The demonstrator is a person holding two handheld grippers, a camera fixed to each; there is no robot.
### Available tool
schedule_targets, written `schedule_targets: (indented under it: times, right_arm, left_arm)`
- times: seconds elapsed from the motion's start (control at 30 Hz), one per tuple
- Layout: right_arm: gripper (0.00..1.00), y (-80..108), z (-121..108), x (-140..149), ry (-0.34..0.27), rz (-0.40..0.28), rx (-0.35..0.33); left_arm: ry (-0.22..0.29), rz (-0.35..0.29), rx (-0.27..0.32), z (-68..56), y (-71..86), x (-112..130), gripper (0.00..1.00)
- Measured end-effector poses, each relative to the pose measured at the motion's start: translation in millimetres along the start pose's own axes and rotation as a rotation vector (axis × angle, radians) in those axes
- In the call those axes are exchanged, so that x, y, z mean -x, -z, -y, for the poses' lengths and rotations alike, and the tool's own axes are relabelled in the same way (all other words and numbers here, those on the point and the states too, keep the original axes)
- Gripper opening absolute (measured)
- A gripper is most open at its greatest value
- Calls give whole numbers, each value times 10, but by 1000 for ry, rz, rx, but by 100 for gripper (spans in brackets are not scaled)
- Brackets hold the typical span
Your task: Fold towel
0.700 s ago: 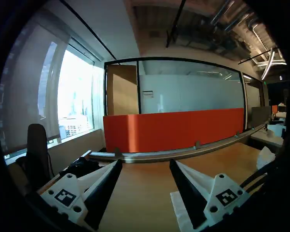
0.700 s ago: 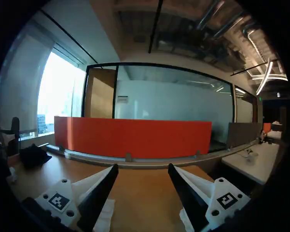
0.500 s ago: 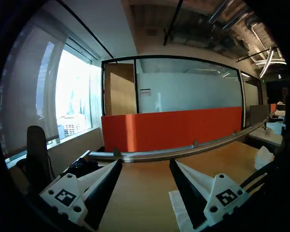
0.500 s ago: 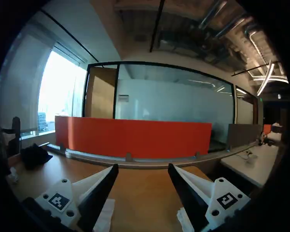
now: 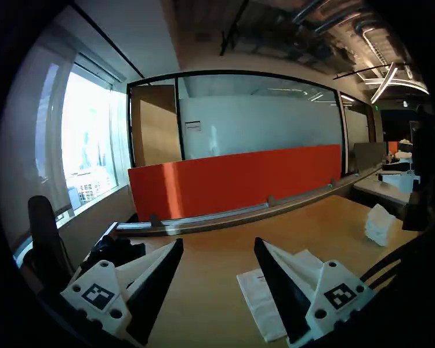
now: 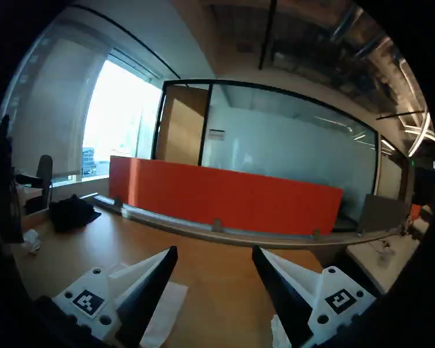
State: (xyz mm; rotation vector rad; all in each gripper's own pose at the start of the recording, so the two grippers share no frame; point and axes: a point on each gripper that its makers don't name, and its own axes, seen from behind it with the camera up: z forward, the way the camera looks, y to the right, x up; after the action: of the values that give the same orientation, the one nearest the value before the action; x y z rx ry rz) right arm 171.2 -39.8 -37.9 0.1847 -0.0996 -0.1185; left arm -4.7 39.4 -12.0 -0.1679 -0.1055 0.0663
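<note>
Your left gripper (image 5: 217, 240) hangs above the wooden desk (image 5: 206, 290), fingers spread wide with nothing between them. The right gripper (image 6: 214, 248) is likewise parted and empty. Both point level toward the orange partition (image 5: 235, 180) rather than down, so I judge that neither is placed for a grasp yet. The towel (image 5: 261, 293) lies flat on the desk, partly under the left gripper's right finger. It is white, thin, limp-looking and straight-edged. In the right gripper view, white cloth (image 6: 166, 304) shows beside the left finger. A crumpled white wad (image 5: 380, 225) sits well apart.
</note>
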Motion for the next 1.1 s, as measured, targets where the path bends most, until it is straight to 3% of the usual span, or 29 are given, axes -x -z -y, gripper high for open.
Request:
schedule_targets:
  times: [0.17, 0.5, 0.87, 1.1]
  right_arm:
    - [100, 12, 181, 7, 31, 29, -79]
    - [100, -12, 346, 89, 50, 84, -162]
    - [100, -43, 622, 357, 71, 176, -281]
    - [100, -76, 734, 486, 69, 207, -317]
  left_arm:
    - [-1, 25, 47, -93, -2, 33, 90]
    - [-8, 69, 103, -222, -22, 161, 90]
    - [-29, 145, 201, -448, -67, 460, 90]
    - [-43, 175, 233, -539, -129, 618, 90]
